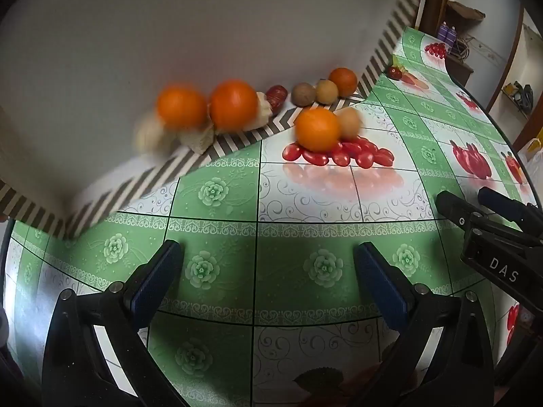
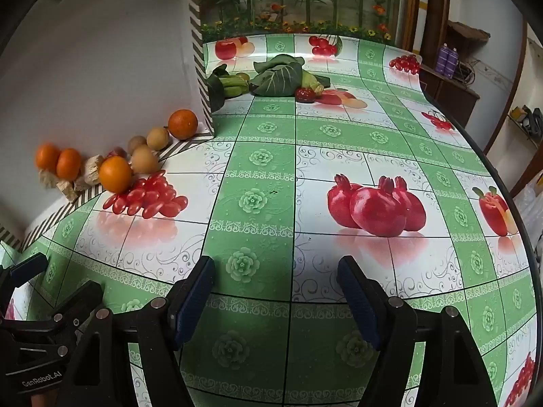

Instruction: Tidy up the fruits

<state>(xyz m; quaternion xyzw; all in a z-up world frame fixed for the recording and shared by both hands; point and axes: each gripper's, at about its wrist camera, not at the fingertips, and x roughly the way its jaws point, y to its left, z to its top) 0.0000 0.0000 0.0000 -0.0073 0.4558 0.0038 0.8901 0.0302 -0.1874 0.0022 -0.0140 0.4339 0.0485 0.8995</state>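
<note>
Far left, at nine o'clock: two oranges sit on pale crumbly blocks against the white wall; what the blocks are cannot be told.
Left of centre: a third orange rests on the desk touching a tan round fruit, both at the edge of the printed tomatoes.
Toward eleven o'clock: two brownish fruits and a fourth orange line the striped ledge.
Twelve o'clock: leafy greens and a small red fruit lie well apart from the citrus.
Left tool: jaws wide apart, nothing between them, hovering over bare cloth.
Right tool: jaws apart, empty.
Handling, as a judgement: the oranges look firm, round and apt to roll; a grip across the widest middle seems safest, with gentle pressure on the softer-looking tan fruits.
</note>
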